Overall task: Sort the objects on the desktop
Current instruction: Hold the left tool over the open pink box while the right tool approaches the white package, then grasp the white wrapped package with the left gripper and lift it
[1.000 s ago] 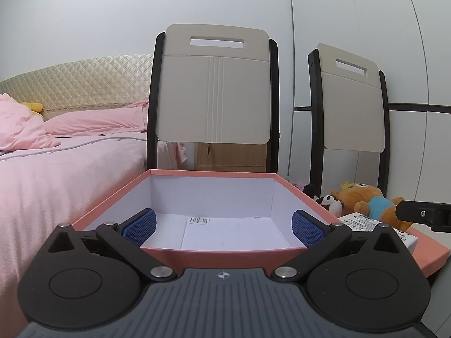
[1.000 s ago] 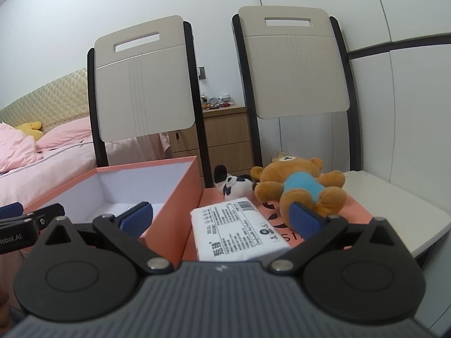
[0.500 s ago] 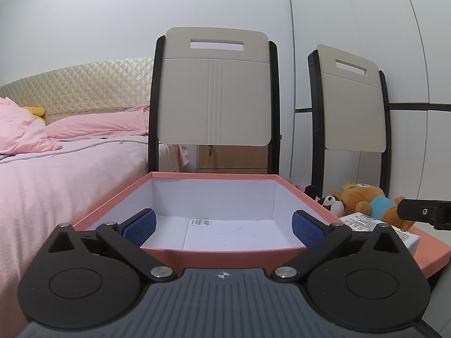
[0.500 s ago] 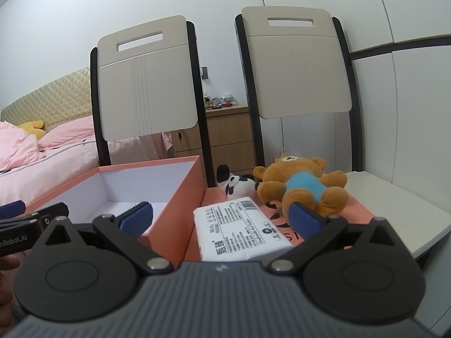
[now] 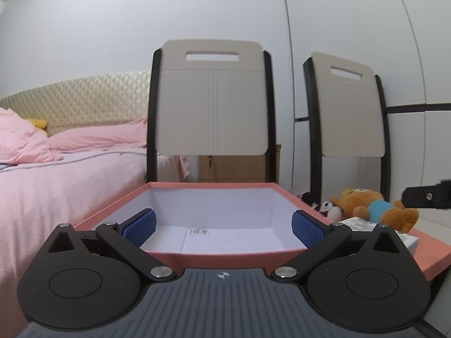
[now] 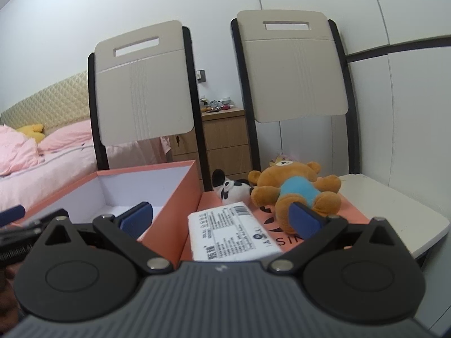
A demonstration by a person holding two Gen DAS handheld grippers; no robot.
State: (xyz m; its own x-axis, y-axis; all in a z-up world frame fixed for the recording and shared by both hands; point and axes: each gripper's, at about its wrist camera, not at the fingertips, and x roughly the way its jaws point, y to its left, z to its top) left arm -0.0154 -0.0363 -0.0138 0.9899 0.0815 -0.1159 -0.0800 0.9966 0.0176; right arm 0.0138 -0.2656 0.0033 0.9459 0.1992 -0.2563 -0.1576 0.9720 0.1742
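Observation:
An open salmon-pink box [image 5: 214, 255] with a white inside stands right in front of my left gripper [image 5: 224, 225], which is open and holds nothing. The same box [image 6: 172, 197] is at the left of the right wrist view. To its right, on the pink lid [image 6: 352, 214], lie a white packet [image 6: 234, 233], a small panda plush [image 6: 229, 191] and a brown bear plush [image 6: 293, 191] in a blue shirt. My right gripper [image 6: 222, 218] is open, hovering just before the packet. The bear [image 5: 375, 208] and the right gripper's finger [image 5: 428, 197] show at the right of the left wrist view.
Two folding chairs [image 6: 143, 93] [image 6: 293, 67] stand behind the box and toys. A bed with pink bedding [image 5: 56, 174] lies to the left. A wooden nightstand [image 6: 225, 143] sits between the chairs. The white table [image 6: 394, 211] edge runs at the right.
Both wrist views have tilted slightly, so the chairs and box sit lower in frame. Both grippers stay open; the toys and packet have not moved.

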